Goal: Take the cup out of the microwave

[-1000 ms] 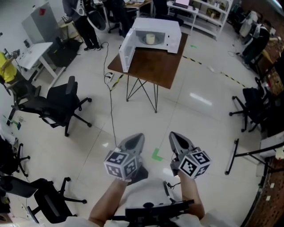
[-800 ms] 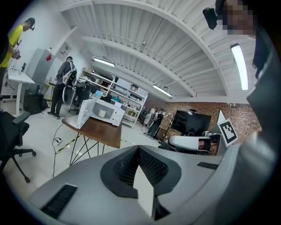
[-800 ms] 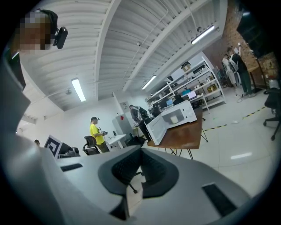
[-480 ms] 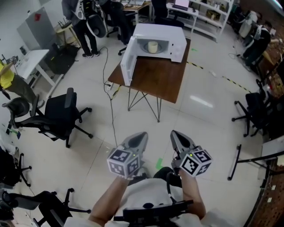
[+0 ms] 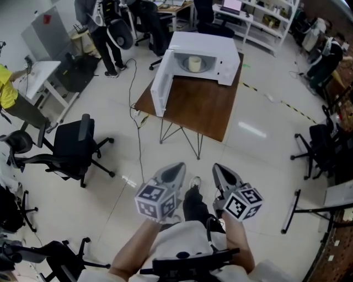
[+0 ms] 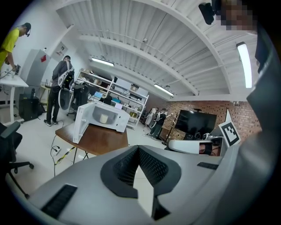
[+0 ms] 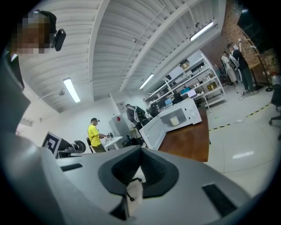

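Note:
A white microwave point(image 5: 207, 52) stands on a brown table point(image 5: 193, 107) far ahead, its door point(image 5: 161, 82) swung open to the left. Inside it sits a pale cup point(image 5: 194, 63), which also shows small in the left gripper view, cup point(image 6: 104, 118), and in the right gripper view, cup point(image 7: 174, 121). My left gripper point(image 5: 177, 166) and right gripper point(image 5: 217, 167) are held side by side over the floor, well short of the table. Both point toward the microwave. Each is shut with nothing in it: left gripper point(image 6: 138, 149), right gripper point(image 7: 140, 151).
A black office chair point(image 5: 74, 146) stands on the floor at the left, and a cable point(image 5: 136, 126) runs down from the table's left corner. Another chair point(image 5: 322, 148) and a stand point(image 5: 298, 198) are at the right. People point(image 5: 105, 27) and shelves point(image 5: 248, 16) are behind the table.
The table and microwave have drawn nearer and lower in the head view as the person walks toward them. Both grippers keep their pose and stay shut.

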`<state>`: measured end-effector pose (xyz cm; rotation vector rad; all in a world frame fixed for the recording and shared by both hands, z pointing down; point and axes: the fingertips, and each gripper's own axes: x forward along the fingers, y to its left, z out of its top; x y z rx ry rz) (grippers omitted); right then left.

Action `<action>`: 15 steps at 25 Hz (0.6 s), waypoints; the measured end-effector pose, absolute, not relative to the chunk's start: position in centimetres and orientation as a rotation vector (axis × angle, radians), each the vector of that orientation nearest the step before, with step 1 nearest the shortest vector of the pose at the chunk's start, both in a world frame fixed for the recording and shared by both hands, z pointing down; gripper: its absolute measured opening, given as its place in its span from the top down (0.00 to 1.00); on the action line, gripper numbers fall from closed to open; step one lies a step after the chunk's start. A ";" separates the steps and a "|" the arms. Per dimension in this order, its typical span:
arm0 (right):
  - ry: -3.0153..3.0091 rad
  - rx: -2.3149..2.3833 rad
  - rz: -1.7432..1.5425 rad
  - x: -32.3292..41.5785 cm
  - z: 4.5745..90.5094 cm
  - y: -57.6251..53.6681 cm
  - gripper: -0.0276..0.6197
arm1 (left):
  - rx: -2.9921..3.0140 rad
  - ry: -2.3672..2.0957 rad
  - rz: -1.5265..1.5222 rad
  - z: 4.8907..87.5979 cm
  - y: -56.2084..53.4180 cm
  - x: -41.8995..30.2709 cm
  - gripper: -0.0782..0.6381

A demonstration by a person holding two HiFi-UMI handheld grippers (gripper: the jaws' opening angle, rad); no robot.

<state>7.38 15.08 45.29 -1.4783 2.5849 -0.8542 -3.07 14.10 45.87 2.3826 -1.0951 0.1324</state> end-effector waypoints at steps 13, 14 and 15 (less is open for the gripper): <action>2.681 -1.367 -0.852 8.0 44.7 0.1 0.96 | 2.347 -1.163 0.113 45.3 0.3 -1.1 0.90; 2.685 -1.360 -0.855 8.1 44.7 -0.9 0.96 | 2.348 -1.168 0.113 45.2 -0.7 -0.8 0.90; 2.686 -1.358 -0.856 8.4 44.7 -1.8 0.96 | 2.347 -1.173 0.114 45.1 -1.6 -0.5 0.90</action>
